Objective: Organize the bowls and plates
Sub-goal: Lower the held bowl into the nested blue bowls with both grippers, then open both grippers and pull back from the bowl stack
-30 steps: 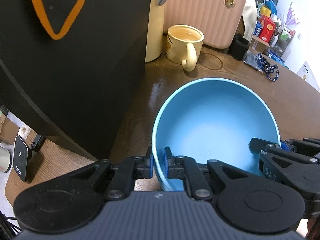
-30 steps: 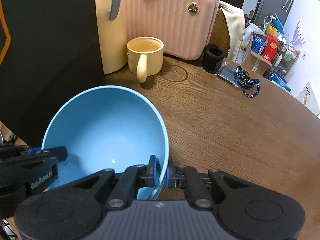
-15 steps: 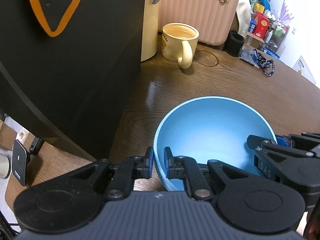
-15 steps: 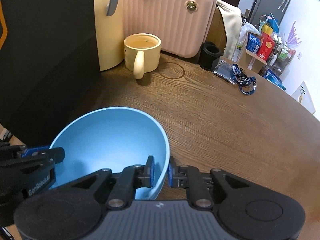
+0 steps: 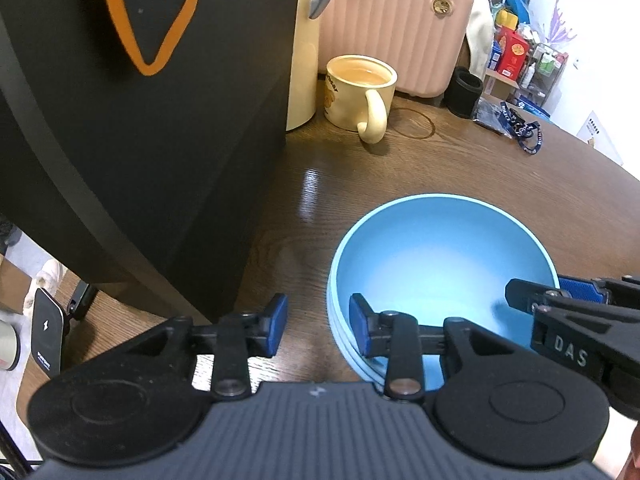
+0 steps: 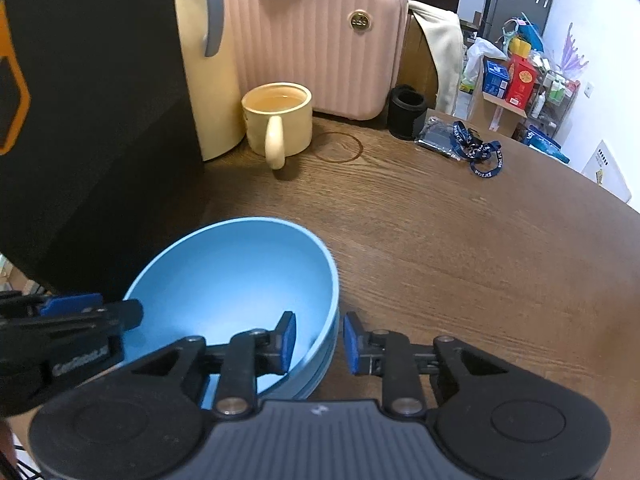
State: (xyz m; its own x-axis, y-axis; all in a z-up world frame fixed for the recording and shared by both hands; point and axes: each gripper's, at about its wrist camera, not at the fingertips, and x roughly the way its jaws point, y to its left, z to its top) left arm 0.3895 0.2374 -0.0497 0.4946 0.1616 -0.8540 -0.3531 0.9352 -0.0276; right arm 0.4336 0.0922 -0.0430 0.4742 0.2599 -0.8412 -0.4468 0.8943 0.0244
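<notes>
A light blue bowl [image 5: 440, 264] rests nested on other blue bowls on the brown wooden table [image 5: 520, 184]; stacked rims show at its near edge. My left gripper [image 5: 318, 322] is open and straddles the bowl's left rim, one finger inside, one outside. My right gripper [image 6: 319, 342] is open and straddles the right rim of the same bowl [image 6: 232, 280]. Each gripper shows in the other's view, the right one at the right edge [image 5: 560, 300], the left one at the left edge [image 6: 80, 312].
A cream mug [image 6: 278, 120] with liquid stands behind the bowl beside a cream jug [image 6: 208, 80] and a pink suitcase [image 6: 320, 48]. A large black object [image 5: 140, 120] fills the left. A black cup [image 6: 406, 112] and blue lanyard [image 6: 480, 152] lie far right.
The bowl went down onto the stack on the table. Both grippers let go of its rim and opened.
</notes>
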